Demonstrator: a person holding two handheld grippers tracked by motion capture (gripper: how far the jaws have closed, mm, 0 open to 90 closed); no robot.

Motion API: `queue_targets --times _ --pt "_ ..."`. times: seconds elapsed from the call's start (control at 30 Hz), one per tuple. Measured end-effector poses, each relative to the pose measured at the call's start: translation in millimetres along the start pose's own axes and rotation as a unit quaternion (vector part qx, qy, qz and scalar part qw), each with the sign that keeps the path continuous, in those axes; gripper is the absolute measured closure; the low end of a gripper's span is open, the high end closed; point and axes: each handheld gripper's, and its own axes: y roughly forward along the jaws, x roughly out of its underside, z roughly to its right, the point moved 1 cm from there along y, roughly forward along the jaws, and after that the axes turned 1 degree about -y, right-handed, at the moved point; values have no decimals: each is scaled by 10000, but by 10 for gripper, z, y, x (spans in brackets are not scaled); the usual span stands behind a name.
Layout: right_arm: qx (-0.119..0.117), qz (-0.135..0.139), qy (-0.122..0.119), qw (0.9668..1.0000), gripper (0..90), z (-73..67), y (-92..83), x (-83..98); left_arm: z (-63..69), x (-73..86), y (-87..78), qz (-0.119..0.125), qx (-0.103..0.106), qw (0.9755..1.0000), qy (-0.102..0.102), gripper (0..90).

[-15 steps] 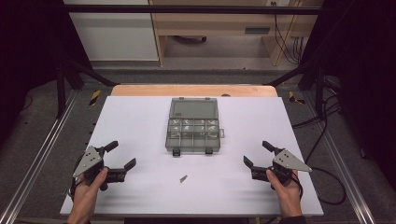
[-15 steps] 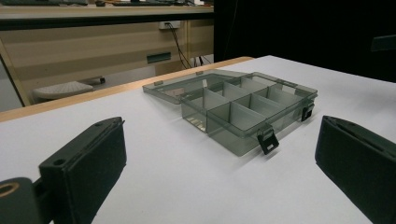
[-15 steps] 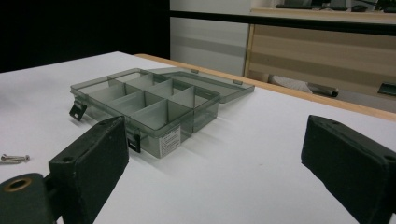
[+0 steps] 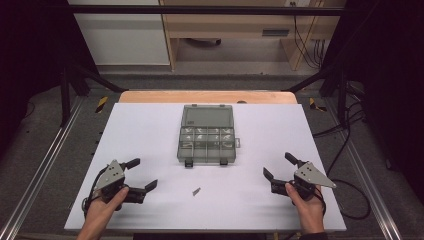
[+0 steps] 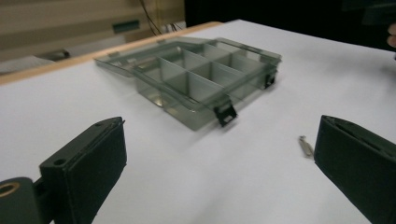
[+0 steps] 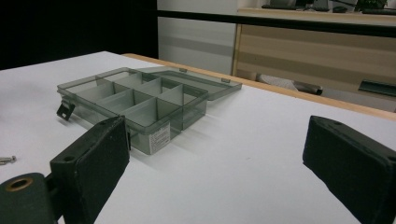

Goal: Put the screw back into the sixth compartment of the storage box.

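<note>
At the table's centre, toward twelve o'clock from our hands, we see a smoky translucent plastic compartment box [image 4: 206, 144] with its flat lid folded back, thin dividers cutting it into small rectangular cells, and two black latches hanging off its near edge. It sits on a smooth white tabletop [image 4: 150, 130] edged with pale wood at the far side. A small slender metal screw [image 4: 196, 190] lies on the bare surface at six o'clock of the box, well apart from it. Our left gripper [image 4: 142, 175], at seven o'clock of the box, is released, its blocky matte black jaws spread wide with nothing between them. Our right gripper [image 4: 278, 168], at five o'clock, likewise stands released and empty.
</note>
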Motion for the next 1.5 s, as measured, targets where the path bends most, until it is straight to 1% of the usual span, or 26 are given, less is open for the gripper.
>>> queue_targets --times 0.03,0.13,0.27,0.47,0.57,0.6,0.63,0.67,0.7,0.73,0.77,0.83,0.87,0.9,0.97,1.0,1.03,1.07,1.1,1.2,1.27,1.3,1.33,1.4,1.47,1.5 --pt "48 -41 -42 10000 75 -26 20 -10 72 -38 80 -207 98 9997 -31 24" --pt "35 -108 -87 9999 99 -64 51 -15 162 -110 163 -359 277 9990 24 26" --pt "-105 -243 -68 9996 134 -165 146 -23 370 -278 388 -872 549 9939 403 36" --pt "-124 -142 -31 9998 92 -221 121 -60 493 -400 562 -1281 736 9880 451 39" --pt "-126 -154 67 9998 72 -208 115 -61 513 -492 665 -1608 804 9833 267 45" --pt "-126 -154 67 9998 72 -208 115 -61 513 -492 665 -1608 804 9833 267 48" --pt "-109 -156 81 9998 64 -209 122 -62 530 -535 718 -1892 811 9781 311 50" --pt "-109 -156 81 9998 64 -209 122 -62 530 -535 718 -1892 811 9781 311 53" --pt "-76 -202 12 9998 59 -214 132 -56 544 -577 780 -2121 824 9731 360 56" --pt "-92 -224 -27 9997 56 -220 137 -51 544 -577 780 -2121 824 9731 360 55" --pt "-92 -224 -27 9997 56 -220 137 -51 550 -597 814 -2198 855 9710 386 55" --pt "-110 -257 -75 9996 55 -247 142 -52 578 -644 922 -2471 929 9634 462 57" --pt "-106 -270 -93 9995 55 -254 139 -54 578 -644 922 -2471 929 9634 462 59" --pt "-106 -270 -93 9995 55 -254 139 -54 590 -650 960 -2569 969 9603 498 59" --pt "-117 -267 -82 9995 55 -253 133 -50 618 -649 1066 -2911 1066 9487 622 65" --pt "-115 -277 -87 9995 55 -246 131 -47 618 -649 1066 -2911 1066 9487 622 67" --pt "-115 -278 -71 9995 55 -241 129 -44 634 -637 1130 -3062 1087 9436 629 68" --pt "-115 -278 -71 9995 55 -241 129 -44 634 -637 1130 -3062 1087 9436 629 68" --pt "-98 -276 -48 9996 55 -235 128 -41 630 -630 1185 -3181 1140 9393 593 69" --pt "-80 -294 -56 9995 54 -230 130 -37 619 -621 1260 -3245 1130 9381 443 91" --pt "-76 -301 -65 9995 53 -229 130 -36 612 -617 1280 -3303 1133 9361 422 102" --pt "-71 -316 -83 9994 52 -230 131 -33 608 -608 1318 -3400 1083 9331 442 127" --pt "-71 -316 -83 9994 52 -230 131 -33 608 -608 1318 -3400 1083 9331 442 152" --pt "-64 -346 -126 9993 50 -227 133 -28 600 -602 1355 -3587 1086 9253 576 199" --pt "-58 -356 -140 9993 50 -227 133 -26 601 -599 1364 -3621 1099 9239 574 230" --pt "-56 -370 -165 9992 49 -227 133 -24 605 -584 1381 -3704 1135 9200 601 293"
